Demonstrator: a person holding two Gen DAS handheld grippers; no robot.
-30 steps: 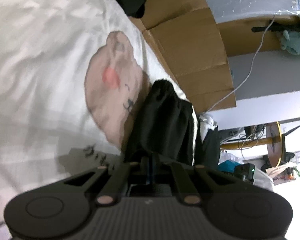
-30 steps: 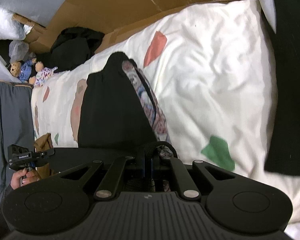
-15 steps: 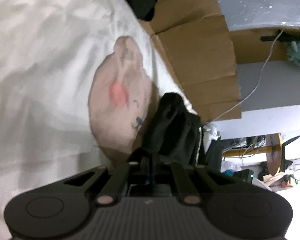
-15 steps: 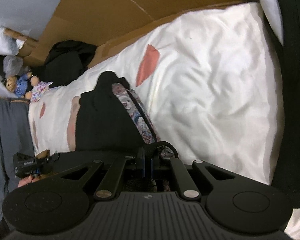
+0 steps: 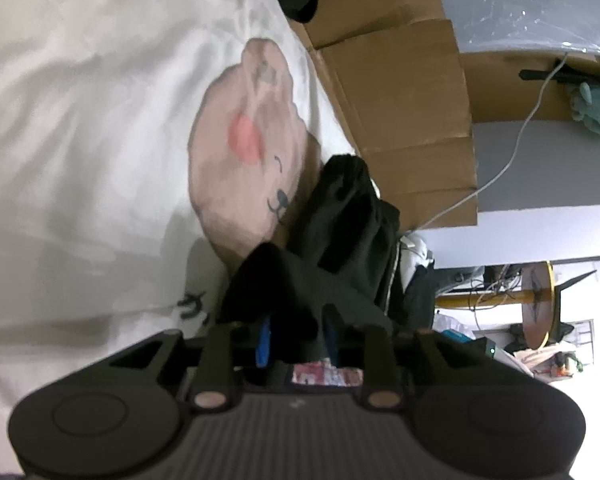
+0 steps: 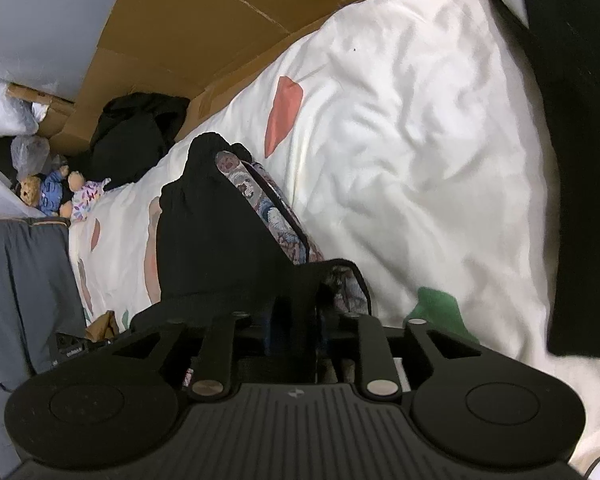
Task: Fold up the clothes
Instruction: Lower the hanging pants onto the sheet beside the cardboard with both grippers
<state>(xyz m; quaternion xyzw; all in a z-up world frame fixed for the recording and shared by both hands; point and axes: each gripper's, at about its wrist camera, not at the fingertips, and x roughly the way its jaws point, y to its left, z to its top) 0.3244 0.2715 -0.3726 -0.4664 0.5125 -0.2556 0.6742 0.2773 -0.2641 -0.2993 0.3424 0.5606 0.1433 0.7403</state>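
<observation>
A black garment (image 5: 340,240) with a patterned lining (image 6: 276,216) lies folded on a white printed bedsheet (image 5: 80,120). In the left wrist view my left gripper (image 5: 298,330) is at its near corner. Its jaws are opening, the blue pads (image 5: 263,342) stand apart, and slack black cloth sits between them. In the right wrist view the same garment (image 6: 216,240) stretches away from my right gripper (image 6: 296,320). Those jaws are opening too, with the black hem and a bit of lining loose in the gap.
Brown cardboard (image 6: 204,40) lines the far side of the bed. A heap of black clothes (image 6: 136,136) and two soft toys (image 6: 56,196) lie at its end. Another black garment (image 6: 580,160) covers the sheet's right side. A white cable (image 5: 520,132) and round wooden table (image 5: 540,304) stand beyond.
Both grippers were shut on the garment's edge and have now parted their fingers. The cloth has gone slack between them. Neither hand has shifted much.
</observation>
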